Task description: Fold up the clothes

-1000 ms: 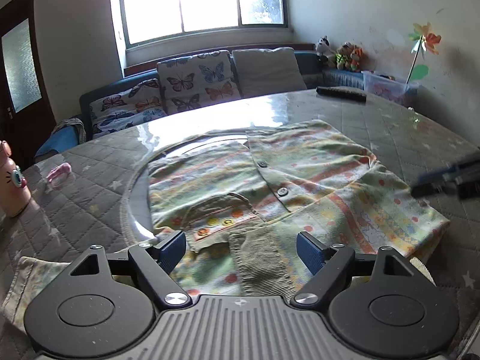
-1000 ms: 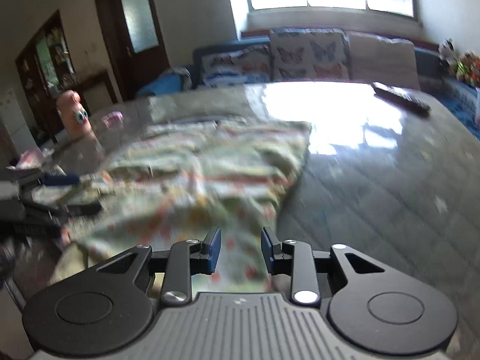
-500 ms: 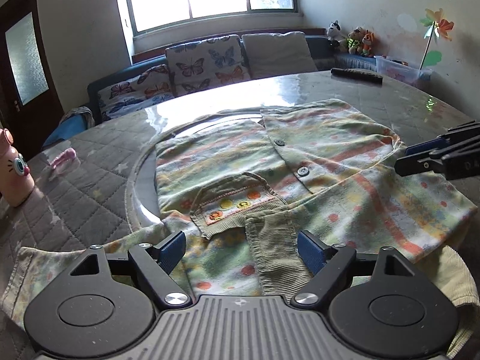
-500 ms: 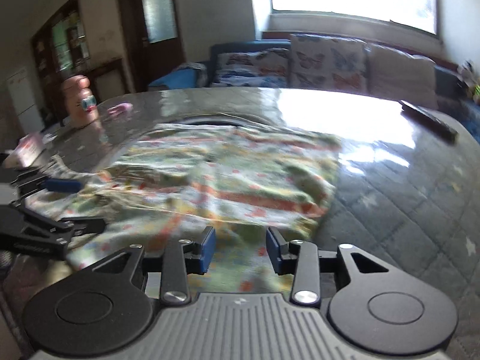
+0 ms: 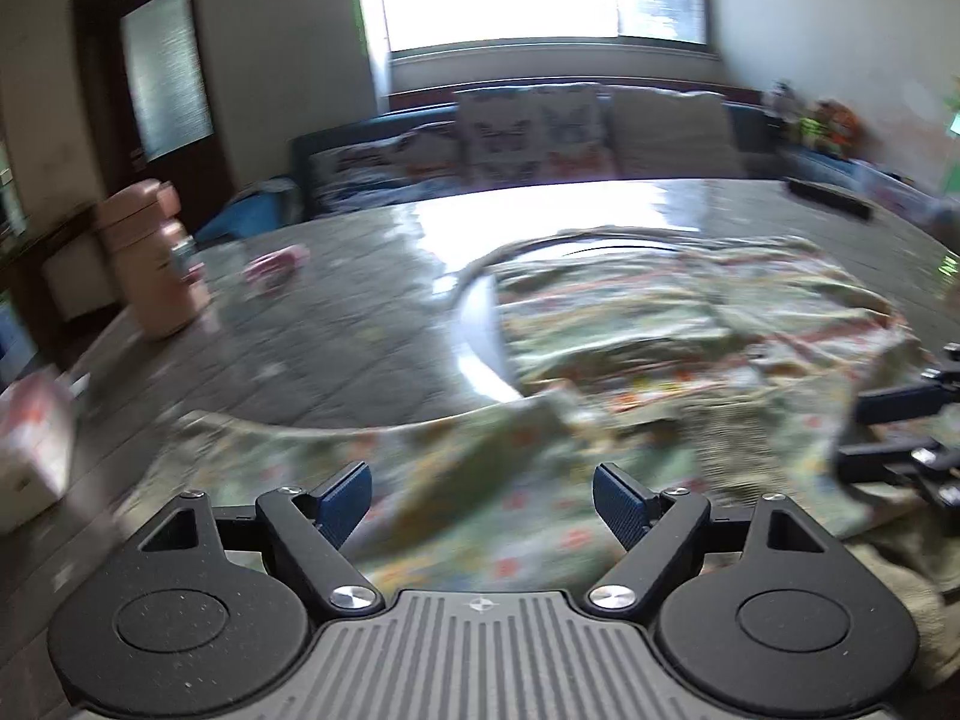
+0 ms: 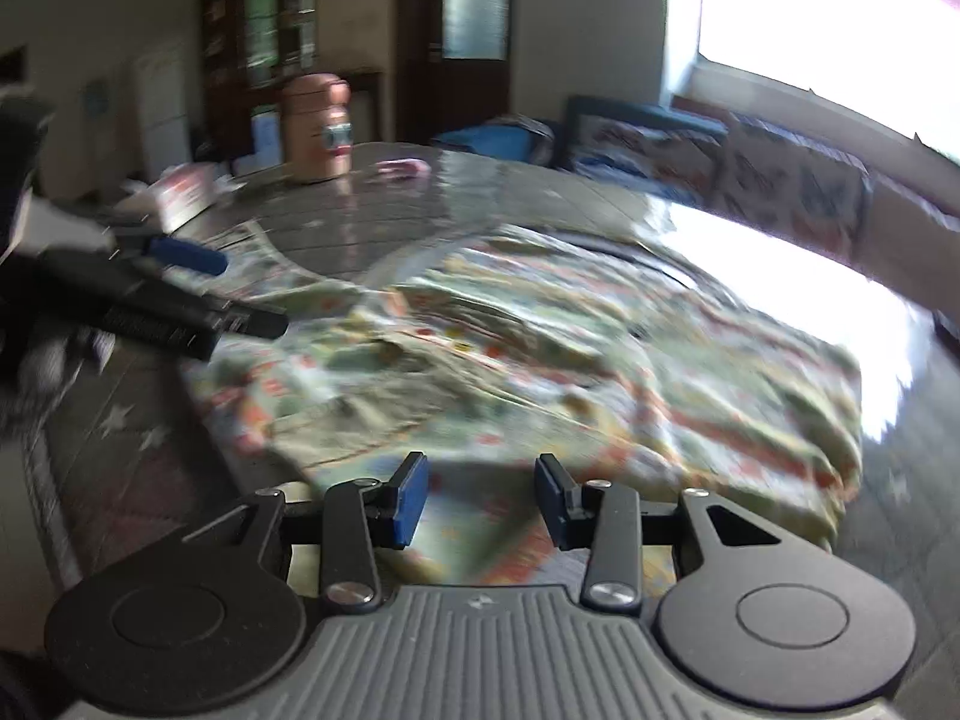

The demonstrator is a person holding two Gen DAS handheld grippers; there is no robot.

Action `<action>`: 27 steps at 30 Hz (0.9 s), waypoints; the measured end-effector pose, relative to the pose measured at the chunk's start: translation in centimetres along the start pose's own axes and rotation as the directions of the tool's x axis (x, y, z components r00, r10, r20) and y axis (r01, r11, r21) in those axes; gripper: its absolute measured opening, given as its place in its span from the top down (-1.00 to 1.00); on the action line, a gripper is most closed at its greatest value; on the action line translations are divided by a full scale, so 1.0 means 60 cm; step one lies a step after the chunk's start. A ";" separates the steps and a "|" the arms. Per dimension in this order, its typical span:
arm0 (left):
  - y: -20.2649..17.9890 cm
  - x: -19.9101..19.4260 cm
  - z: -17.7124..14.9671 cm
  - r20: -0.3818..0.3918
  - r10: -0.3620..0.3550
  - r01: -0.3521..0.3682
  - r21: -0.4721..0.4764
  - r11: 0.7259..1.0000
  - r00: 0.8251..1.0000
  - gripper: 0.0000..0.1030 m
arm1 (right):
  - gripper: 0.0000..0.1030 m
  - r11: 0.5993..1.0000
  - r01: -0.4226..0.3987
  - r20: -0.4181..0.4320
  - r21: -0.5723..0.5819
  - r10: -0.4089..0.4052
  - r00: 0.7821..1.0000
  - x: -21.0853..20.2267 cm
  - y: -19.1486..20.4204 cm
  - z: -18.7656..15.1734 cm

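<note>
With both the left hand-held gripper (image 5: pixel 483 495) and the right hand-held gripper (image 6: pixel 481 501) gaping empty over the near edge of the shirt (image 6: pixel 540 348) lying rumpled on the desk (image 5: pixel 360 324), a hasty pinch risked catching several layers and skewing the fold.

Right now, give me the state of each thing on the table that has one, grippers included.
Left gripper: open, over the shirt's near edge, holding nothing.
Right gripper: open, over the shirt, holding nothing.
Patterned shirt: spread on the table, rumpled, not yet folded.
Pink bottle: upright, apart from the shirt.
Remote: lying flat at the far edge.
</note>
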State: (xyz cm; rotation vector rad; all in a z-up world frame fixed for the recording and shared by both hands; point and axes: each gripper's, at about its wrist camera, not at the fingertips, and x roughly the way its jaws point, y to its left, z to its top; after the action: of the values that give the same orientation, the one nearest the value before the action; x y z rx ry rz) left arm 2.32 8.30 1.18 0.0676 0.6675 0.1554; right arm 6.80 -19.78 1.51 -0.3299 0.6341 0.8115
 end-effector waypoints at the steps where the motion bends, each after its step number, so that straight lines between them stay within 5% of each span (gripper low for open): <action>1: 0.011 0.000 -0.003 -0.004 0.016 -0.016 -0.017 1.000 1.000 -0.61 | 0.23 1.000 -0.006 0.002 -0.018 0.006 1.000 0.001 0.009 0.001; 11: 0.120 0.002 -0.022 -0.038 0.172 -0.176 -0.190 0.966 0.984 -0.57 | 0.20 0.999 -0.033 -0.010 -0.023 0.033 0.999 0.003 0.024 0.007; 21: 0.215 0.030 -0.033 -0.120 0.279 -0.304 -0.370 0.878 0.953 -0.15 | 0.20 1.000 -0.020 0.002 0.020 0.020 1.000 -0.006 0.007 0.013; 27: 0.229 0.033 -0.030 -0.109 0.266 -0.287 -0.395 0.872 0.958 0.19 | 0.20 0.999 -0.012 0.010 0.044 0.012 1.000 -0.014 -0.003 0.014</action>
State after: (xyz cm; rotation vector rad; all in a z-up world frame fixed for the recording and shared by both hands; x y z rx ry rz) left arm 1.06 22.19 0.10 -0.2464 0.6623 0.5742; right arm 6.85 -19.93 2.68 -0.2819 0.6441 0.8089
